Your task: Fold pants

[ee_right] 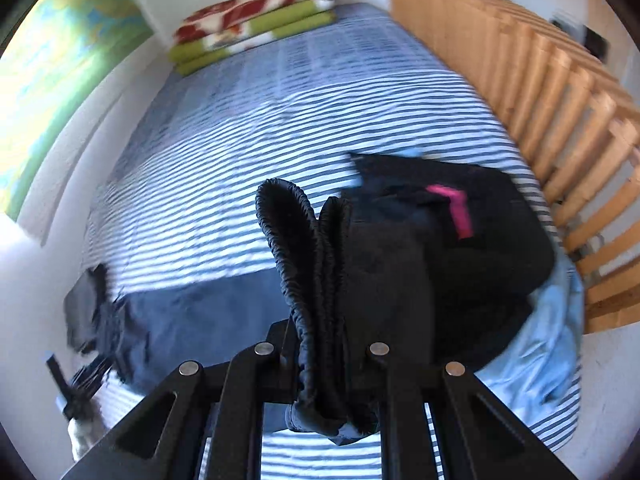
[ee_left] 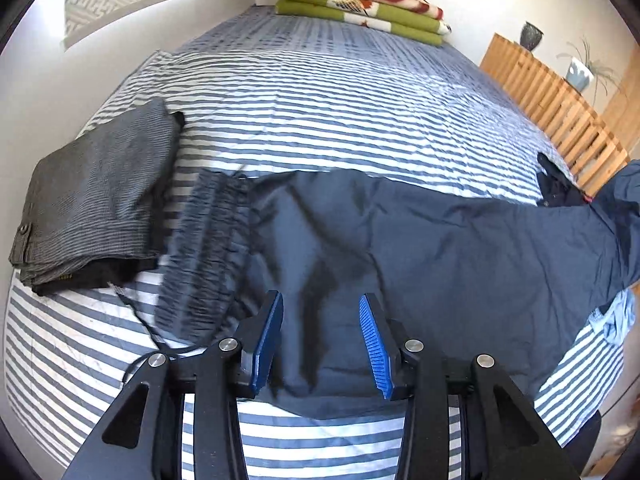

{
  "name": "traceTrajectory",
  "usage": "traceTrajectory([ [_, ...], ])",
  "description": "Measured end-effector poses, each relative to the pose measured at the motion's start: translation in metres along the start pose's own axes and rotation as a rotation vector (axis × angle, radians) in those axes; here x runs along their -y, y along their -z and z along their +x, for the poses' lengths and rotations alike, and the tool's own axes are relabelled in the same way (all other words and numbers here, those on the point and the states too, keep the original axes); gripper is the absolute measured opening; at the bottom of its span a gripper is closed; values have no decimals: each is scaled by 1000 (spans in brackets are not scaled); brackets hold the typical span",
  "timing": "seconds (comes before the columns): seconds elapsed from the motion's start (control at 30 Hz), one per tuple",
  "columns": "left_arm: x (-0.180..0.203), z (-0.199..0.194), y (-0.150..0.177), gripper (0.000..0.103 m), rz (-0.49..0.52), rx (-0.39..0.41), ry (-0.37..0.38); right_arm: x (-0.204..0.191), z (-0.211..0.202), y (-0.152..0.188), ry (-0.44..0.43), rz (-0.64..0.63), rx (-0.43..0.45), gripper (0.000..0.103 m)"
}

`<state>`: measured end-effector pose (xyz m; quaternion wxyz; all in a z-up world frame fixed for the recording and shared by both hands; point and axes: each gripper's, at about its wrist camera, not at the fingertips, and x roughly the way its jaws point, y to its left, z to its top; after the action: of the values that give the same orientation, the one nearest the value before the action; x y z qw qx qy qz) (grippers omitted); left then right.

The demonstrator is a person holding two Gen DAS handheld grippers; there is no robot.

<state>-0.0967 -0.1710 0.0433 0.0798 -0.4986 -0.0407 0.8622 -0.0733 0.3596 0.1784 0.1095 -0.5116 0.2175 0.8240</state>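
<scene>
The navy pants (ee_left: 420,248) lie spread across the near part of the striped bed (ee_left: 320,92), gathered waistband toward the left, legs running off to the right. The left gripper (ee_left: 320,340) hovers above the seat of the pants, its blue pads (ee_left: 374,344) parted and gripping nothing; fabric shows between them but is not pinched. The right gripper (ee_right: 324,360) is clenched on a bunched, elastic-edged part of the pants (ee_right: 304,264), which stands up out of its jaws. A folded grey pair (ee_left: 100,200) sits just left of the waistband. A pile of dark clothes (ee_right: 452,232) with a pink tag rests at the right, over a light blue garment (ee_right: 540,352). Folded blankets (ee_left: 360,4) lie at the bed's far end. A wooden slatted rail (ee_right: 560,120) borders the right side.
</scene>
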Motion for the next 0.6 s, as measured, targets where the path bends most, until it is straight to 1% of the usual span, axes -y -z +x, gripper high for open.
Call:
traceTrajectory([
  [0.07, -19, 3, -1, 43, -32, 4, 24, -46, 12, 8, -36, -40, -14, 13],
  [0.17, -44, 11, -3, 44, -64, 17, 27, -108, 38, 22, -75, -88, -37, 13],
  [0.33, -86, 22, 2, 44, -152, 62, 115, -216, 108, 52, -129, -135, -104, 13],
  [0.4, -96, 28, 3, 44, -155, 70, 122, -256, 133, 67, -130, -171, -117, 13],
  [0.47, -105, 30, 6, 44, -154, 88, 134, -290, 156, 83, -109, -218, -125, 13],
  [0.57, -118, 33, 8, 44, -162, 93, 143, -335, 195, 106, -75, -257, -153, 13],
  [0.6, -120, 32, 8, 44, -166, 96, 149, -344, 205, 107, -59, -265, -154, 13],
])
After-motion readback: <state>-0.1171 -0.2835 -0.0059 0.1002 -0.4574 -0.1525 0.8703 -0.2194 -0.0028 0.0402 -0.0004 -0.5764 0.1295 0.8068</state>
